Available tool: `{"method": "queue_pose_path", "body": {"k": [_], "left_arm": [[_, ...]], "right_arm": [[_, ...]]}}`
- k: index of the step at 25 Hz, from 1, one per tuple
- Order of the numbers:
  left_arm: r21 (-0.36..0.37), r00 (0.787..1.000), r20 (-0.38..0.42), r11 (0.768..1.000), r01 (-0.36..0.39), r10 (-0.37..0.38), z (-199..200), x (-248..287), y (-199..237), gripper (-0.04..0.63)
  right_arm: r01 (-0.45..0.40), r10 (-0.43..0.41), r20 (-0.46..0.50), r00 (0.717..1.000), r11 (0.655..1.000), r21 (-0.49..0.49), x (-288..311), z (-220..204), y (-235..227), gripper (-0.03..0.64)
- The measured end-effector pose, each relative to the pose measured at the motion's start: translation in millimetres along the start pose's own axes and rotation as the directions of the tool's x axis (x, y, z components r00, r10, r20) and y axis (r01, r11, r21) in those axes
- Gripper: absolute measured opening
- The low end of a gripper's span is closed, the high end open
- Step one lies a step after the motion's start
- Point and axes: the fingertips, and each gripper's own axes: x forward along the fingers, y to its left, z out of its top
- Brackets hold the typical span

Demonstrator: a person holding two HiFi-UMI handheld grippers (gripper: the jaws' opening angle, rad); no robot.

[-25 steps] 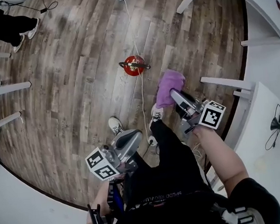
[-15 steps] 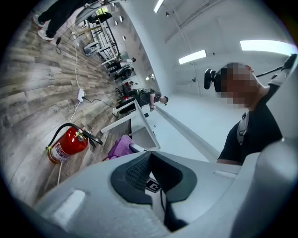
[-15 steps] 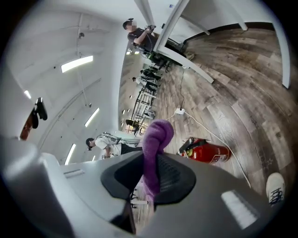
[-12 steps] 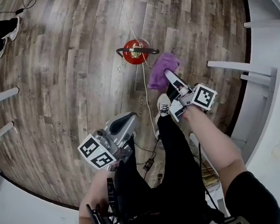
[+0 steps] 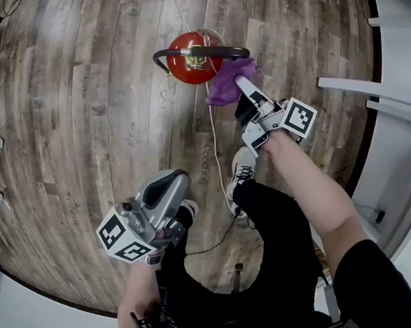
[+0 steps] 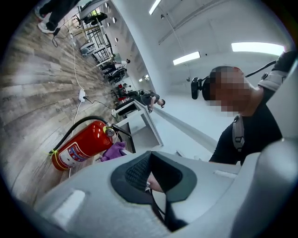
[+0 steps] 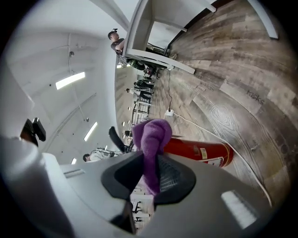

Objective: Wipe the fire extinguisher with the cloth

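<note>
Wood floor (image 5: 81,98) | 1 white cable (image 5: 212,142) beside fire extinguisher (image 5: 187,56) | cloth (image 5: 228,81) possibly touching

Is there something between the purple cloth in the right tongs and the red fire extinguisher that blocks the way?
Nothing visible does. The cloth, clamped in the right tongs, hangs close beside the top of the fire extinguisher. A white cable lies flat underneath, not in the way.

Wood floor (image 5: 81,98) — fire extinguisher (image 5: 185,66), white cable (image 5: 212,145)

A purple cloth (image 5: 228,82) in the right claw (image 5: 242,81) just beside the red fire extinguisher (image 5: 189,56) (left claw (image 5: 168,185) well apart)
</note>
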Motion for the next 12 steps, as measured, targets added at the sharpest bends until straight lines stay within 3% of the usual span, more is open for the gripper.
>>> {"method": "queue_pose_path", "body": {"k": [7,12], "left_arm": [[0.004,0.999,-0.002,0.999,0.047,-0.047,-49,8,66,-0.005],[0.039,0.997,-0.015,0.997,0.070,-0.070,-54,5,99,-0.005]], "right_arm": [[-0.157,0.157,-0.006,0.988,0.987,0.018,41,15,-73,0.067],[-0.191,0.193,-0.037,0.981,0.980,0.051,71,-11,-143,0.067]]}}
